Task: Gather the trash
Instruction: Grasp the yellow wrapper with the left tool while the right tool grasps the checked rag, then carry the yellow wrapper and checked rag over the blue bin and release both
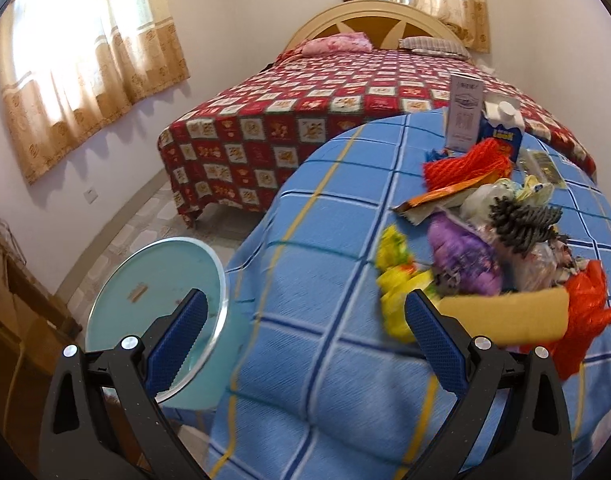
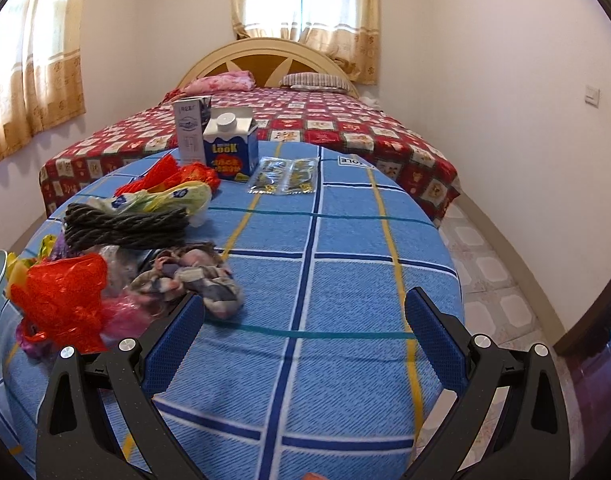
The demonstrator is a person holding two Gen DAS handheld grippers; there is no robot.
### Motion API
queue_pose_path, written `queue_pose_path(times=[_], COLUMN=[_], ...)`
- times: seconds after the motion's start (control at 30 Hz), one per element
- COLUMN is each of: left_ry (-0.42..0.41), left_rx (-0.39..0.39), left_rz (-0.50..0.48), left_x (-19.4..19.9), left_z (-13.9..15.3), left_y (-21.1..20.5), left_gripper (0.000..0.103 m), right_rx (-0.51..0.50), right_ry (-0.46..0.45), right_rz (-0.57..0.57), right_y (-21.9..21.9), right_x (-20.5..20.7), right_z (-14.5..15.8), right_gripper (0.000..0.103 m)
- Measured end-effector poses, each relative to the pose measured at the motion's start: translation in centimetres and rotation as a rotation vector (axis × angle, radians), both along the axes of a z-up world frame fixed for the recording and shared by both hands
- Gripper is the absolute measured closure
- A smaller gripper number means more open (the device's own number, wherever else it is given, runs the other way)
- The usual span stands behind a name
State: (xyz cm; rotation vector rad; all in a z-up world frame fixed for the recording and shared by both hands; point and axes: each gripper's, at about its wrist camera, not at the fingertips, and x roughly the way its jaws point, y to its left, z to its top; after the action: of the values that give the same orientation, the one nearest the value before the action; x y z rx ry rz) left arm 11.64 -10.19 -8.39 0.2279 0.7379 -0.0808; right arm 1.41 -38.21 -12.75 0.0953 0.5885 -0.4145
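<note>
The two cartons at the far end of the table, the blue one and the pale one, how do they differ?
The blue carton is squat, with a sloped white top and round cap, and bold yellow lettering. The pale carton is taller and slimmer, whitish grey with small dark print, and no cap shows. The blue carton stands nearer the camera, the pale carton behind and left of it. Both stand upright on the blue checked cloth.

Trash pile (image 2: pixel 117 248) heaped on blue checked cloth: red bag (image 2: pixel 61 296), grey netting (image 2: pixel 125 222), upright carton (image 2: pixel 231 152).
</note>
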Motion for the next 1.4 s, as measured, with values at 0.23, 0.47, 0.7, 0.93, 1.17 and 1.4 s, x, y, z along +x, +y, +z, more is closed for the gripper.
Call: queue_pose_path(times=[0.23, 0.47, 0.7, 0.93, 1.17, 1.4], left_ry=[0.073, 0.125, 0.089, -0.017, -0.036, -0.010], left_rx=[-0.009, -0.105, -0.096, -0.056, -0.013, 0.011], left_rz=[-0.020, -0.133, -0.136, -0.119, -0.098, -0.065], left_x=[1.4, 1.3, 0.7, -0.6, -1.5, -1.5], left_z=[-2.7, -2.4, -1.2, 1.5, 1.6, 0.6], left_y=[-1.9, -2.5, -2.2, -0.1, 2.1, 4.0], left_gripper=[0.009, 0.087, 0.094, 0.094, 0.094, 0.094], right_rx=[0.020, 0.038, 0.030, 0.035, 0.073, 0.171], right_ry=[-0.002, 0.007, 0.001, 0.030, 0.141, 0.204], right_rz=[0.020, 0.059, 0.062, 0.083, 0.171, 0.275], right_y=[-0.5, 0.0, 0.1, 0.3, 1.0, 1.4], right_x=[0.6, 1.4, 1.7, 3.2, 6.0, 6.7], right_z=[-0.7, -1.0, -0.5, -0.6, -1.9, -3.2], right_gripper=[0.005, 0.005, 0.005, 0.006, 0.025, 0.086])
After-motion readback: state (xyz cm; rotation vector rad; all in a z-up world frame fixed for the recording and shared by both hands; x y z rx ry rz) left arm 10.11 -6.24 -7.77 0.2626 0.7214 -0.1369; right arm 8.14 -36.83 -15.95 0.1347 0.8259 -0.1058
